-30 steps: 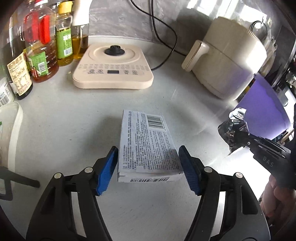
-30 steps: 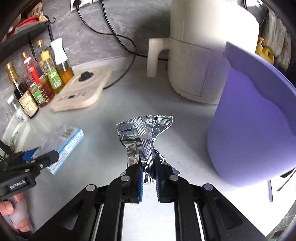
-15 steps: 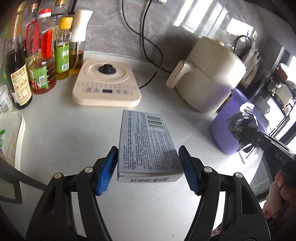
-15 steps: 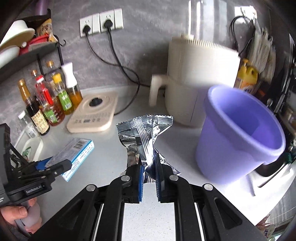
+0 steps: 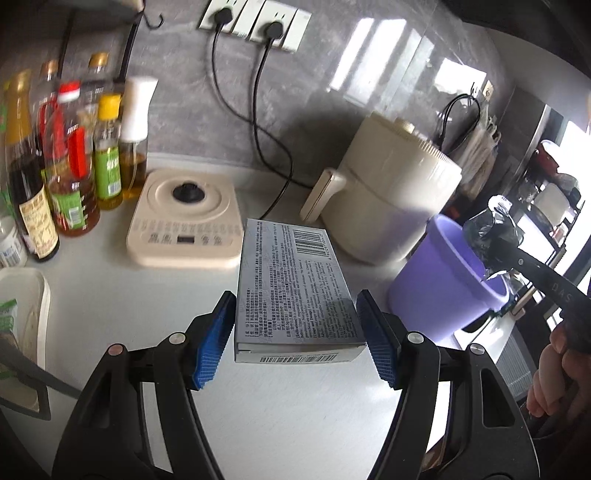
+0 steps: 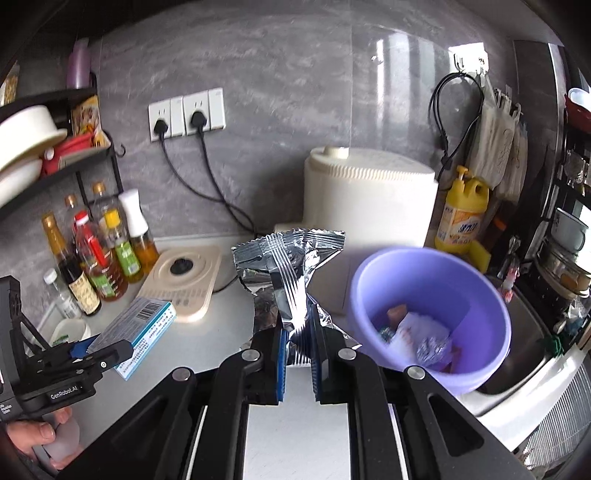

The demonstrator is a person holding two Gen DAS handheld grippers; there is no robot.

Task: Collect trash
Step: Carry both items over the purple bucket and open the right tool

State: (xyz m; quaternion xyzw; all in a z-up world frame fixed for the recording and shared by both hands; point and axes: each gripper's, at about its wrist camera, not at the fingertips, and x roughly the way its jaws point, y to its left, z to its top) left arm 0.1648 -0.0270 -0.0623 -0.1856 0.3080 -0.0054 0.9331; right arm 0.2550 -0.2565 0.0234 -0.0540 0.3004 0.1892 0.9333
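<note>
My left gripper (image 5: 297,332) is shut on a flat grey cardboard box (image 5: 291,284) with barcodes, held above the counter; the box (image 6: 140,325) also shows blue-sided at the lower left of the right wrist view. My right gripper (image 6: 297,343) is shut on a crumpled silver foil wrapper (image 6: 288,269), lifted beside the purple bucket (image 6: 436,266). Wrappers and paper scraps lie in the bucket. In the left wrist view the bucket (image 5: 439,284) stands right of the box, with the right gripper and the wrapper (image 5: 491,229) above its rim.
A cream induction hob (image 5: 184,221) and a cream air fryer (image 5: 391,199) stand at the back, both plugged into the wall sockets (image 5: 255,22). Several oil and sauce bottles (image 5: 70,166) line the left. A white tray (image 5: 26,314) lies far left; a sink (image 6: 517,369) is right.
Both grippers have risen with the box and the wrapper still gripped. The bucket's inside has come into the right wrist view.
</note>
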